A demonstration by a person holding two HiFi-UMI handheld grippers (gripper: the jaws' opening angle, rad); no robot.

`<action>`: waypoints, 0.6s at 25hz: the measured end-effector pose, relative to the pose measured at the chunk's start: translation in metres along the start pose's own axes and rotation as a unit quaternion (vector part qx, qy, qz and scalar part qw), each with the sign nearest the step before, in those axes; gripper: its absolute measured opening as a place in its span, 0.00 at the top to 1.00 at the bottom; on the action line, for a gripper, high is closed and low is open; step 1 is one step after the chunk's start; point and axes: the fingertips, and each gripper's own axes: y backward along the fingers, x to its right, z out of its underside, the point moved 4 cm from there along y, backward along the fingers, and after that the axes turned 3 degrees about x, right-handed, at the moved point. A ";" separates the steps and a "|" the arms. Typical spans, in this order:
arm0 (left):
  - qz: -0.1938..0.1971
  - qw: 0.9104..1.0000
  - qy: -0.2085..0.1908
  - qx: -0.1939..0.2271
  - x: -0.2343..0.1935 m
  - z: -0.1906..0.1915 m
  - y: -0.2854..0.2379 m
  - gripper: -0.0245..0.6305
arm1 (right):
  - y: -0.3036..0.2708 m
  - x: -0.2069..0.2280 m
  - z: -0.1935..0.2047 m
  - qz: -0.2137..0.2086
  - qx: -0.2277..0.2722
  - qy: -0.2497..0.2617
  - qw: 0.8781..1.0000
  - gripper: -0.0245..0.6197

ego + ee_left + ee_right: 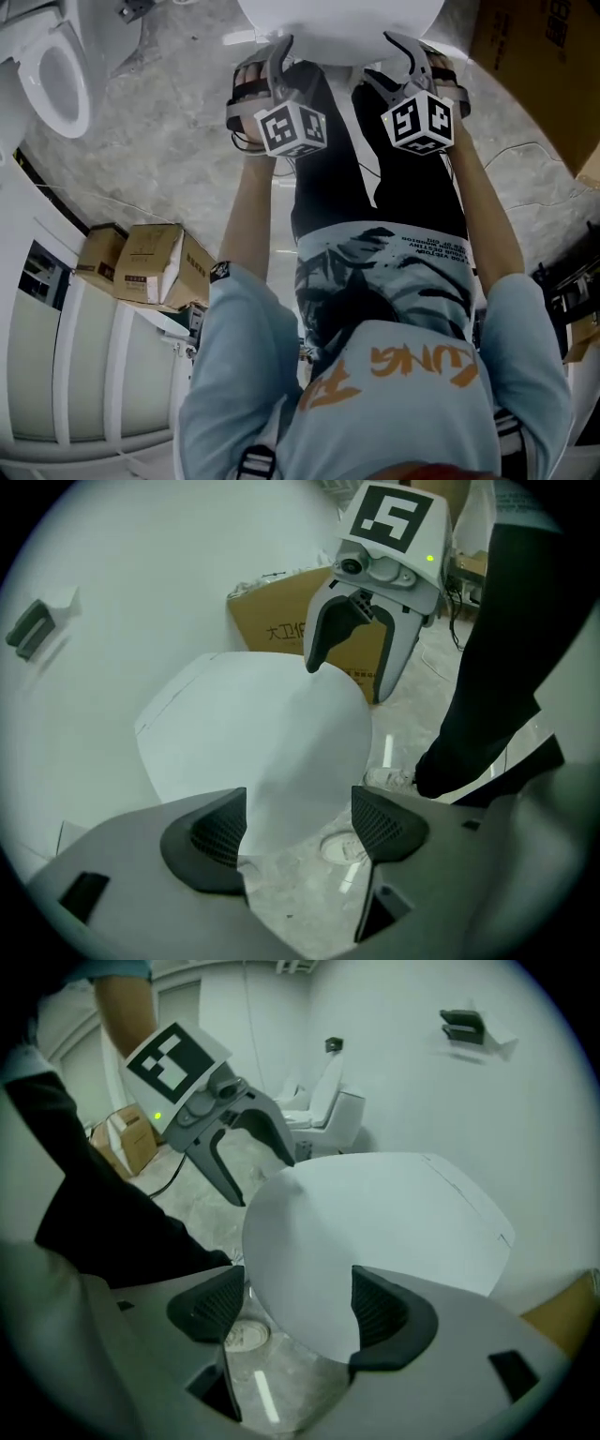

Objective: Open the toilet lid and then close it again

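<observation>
toilet lid (384,1213): lying shut on its toilet, front rim showing between both jaw pairs.
handling: I'm judging it light, stiff, glossy and slippery; it looks hinged at the back, so I'm aiming for the front rim.
left gripper (298,825): I'm holding it wide apart, gripping nothing.
right gripper (295,1305): gaping too, pads off the lid.
around: cardboard boxes (155,267) and second toilet (56,80) sitting on the floor's left side; carton (539,66) on its right.
in the way: legs (328,141) standing close at the toilet's front edge.
</observation>
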 end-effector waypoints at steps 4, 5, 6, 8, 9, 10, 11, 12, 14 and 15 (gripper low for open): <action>0.004 0.999 -0.041 -0.009 0.007 0.009 -0.018 0.42 | -0.023 -0.010 0.013 -0.001 -0.041 0.070 0.997 0.33; 0.005 0.999 -0.048 -0.011 0.010 0.012 -0.021 0.42 | -0.028 -0.013 0.015 0.003 -0.050 0.092 0.994 0.33; 0.004 0.998 -0.053 -0.014 0.013 0.014 -0.023 0.42 | -0.033 -0.015 0.017 0.010 -0.055 0.115 0.992 0.33; -0.003 0.998 -0.059 -0.018 0.013 0.017 -0.026 0.42 | -0.040 -0.015 0.018 0.028 -0.061 0.149 0.987 0.33; -0.009 0.998 -0.060 -0.019 0.012 0.018 -0.028 0.42 | -0.042 -0.014 0.019 0.038 -0.065 0.161 0.984 0.35; -0.014 0.998 -0.060 -0.019 0.011 0.017 -0.030 0.42 | -0.043 -0.012 0.020 0.047 -0.069 0.171 0.982 0.36; -0.020 0.998 -0.060 -0.018 0.009 0.017 -0.031 0.42 | -0.043 -0.011 0.021 0.053 -0.073 0.178 0.980 0.37; -0.027 0.998 -0.060 -0.016 0.008 0.015 -0.032 0.42 | -0.044 -0.011 0.021 0.057 -0.077 0.182 0.979 0.37; -0.037 0.997 -0.066 -0.013 0.008 0.013 -0.033 0.42 | -0.044 -0.012 0.021 0.059 -0.085 0.185 0.977 0.35; -0.037 0.997 -0.071 -0.014 0.009 0.012 -0.033 0.42 | -0.043 -0.014 0.020 0.058 -0.089 0.187 0.977 0.35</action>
